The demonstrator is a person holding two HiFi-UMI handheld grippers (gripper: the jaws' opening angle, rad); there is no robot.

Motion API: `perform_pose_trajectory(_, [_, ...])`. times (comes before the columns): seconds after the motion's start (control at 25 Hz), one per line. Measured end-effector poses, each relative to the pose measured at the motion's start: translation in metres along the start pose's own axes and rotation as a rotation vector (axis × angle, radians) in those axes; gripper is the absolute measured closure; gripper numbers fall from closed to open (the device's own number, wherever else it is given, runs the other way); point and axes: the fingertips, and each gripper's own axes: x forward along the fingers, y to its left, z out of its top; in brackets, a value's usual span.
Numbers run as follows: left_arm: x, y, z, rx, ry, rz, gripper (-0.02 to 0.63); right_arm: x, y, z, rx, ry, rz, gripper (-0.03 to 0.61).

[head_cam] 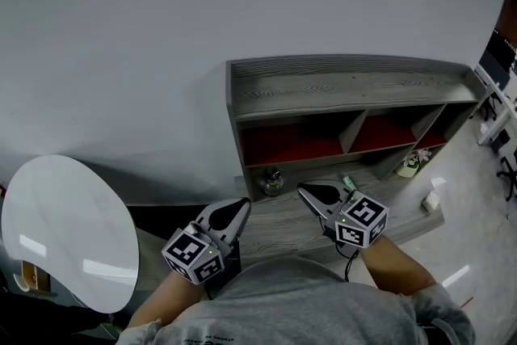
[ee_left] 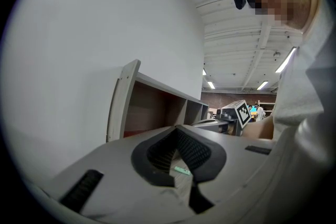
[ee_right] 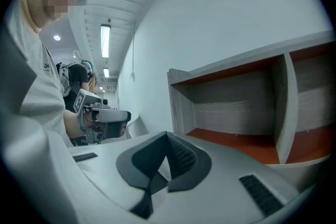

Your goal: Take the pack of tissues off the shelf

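On the grey wood-grain counter, just right of the right hand-held gripper, lies a small mint-green pack of tissues. That one and the left hand-held gripper both have jaws together, empty.

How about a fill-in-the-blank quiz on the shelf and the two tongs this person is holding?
1. The shelf has ___ compartments side by side.
2. Their floors are coloured ___.
3. The left tongs and the right tongs are both ___, with nothing gripped.
4. In the head view, the glass jar stands in front of the ___ compartment.
Missing words: three; red; shut; left.
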Motion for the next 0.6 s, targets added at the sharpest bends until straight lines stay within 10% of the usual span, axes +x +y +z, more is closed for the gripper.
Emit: perform_pose_trajectory(0.6, [-0.0065,0.007,-0.0051,-0.033,0.003,-0.017,0.601,0.0072,0.0056,-0.0011,-0.01,0.001,-0.014,0.574])
